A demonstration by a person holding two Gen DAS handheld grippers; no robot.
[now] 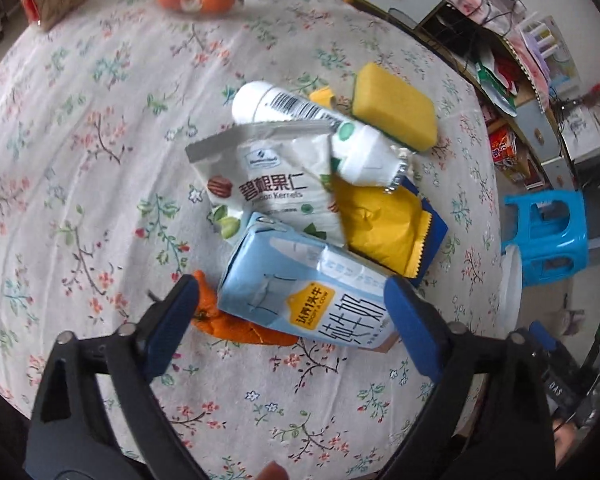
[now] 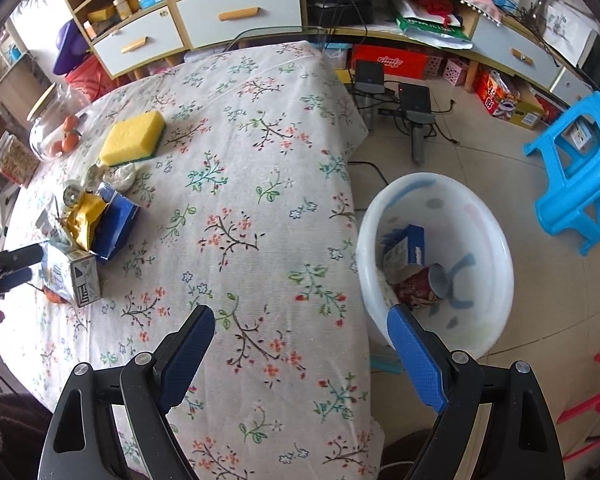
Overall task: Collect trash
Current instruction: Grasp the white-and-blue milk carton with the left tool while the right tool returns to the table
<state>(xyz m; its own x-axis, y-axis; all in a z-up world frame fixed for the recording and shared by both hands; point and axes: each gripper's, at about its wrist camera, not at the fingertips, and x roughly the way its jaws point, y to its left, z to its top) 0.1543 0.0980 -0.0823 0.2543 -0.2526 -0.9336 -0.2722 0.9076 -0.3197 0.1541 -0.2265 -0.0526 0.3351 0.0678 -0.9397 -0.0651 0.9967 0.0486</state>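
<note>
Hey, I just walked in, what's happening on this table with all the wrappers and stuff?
A person is clearing trash with two handheld grippers. The left gripper is open, its fingers straddling a blue milk carton in the pile with a nut packet, a yellow wrapper and a white bottle. The right gripper is open and empty at the table edge. A white basin on the floor already holds a red can and a small box.

On the table [image 2: 260, 168], the milk carton [image 1: 308, 300] lies over the orange peel [image 1: 236, 326], the pecan packet [image 1: 268, 184] behind it. The sponge [image 2: 134, 138] sits farther back. The basin [image 2: 492, 240] (holding a can [image 2: 422, 282]) stands right of the table.
</note>
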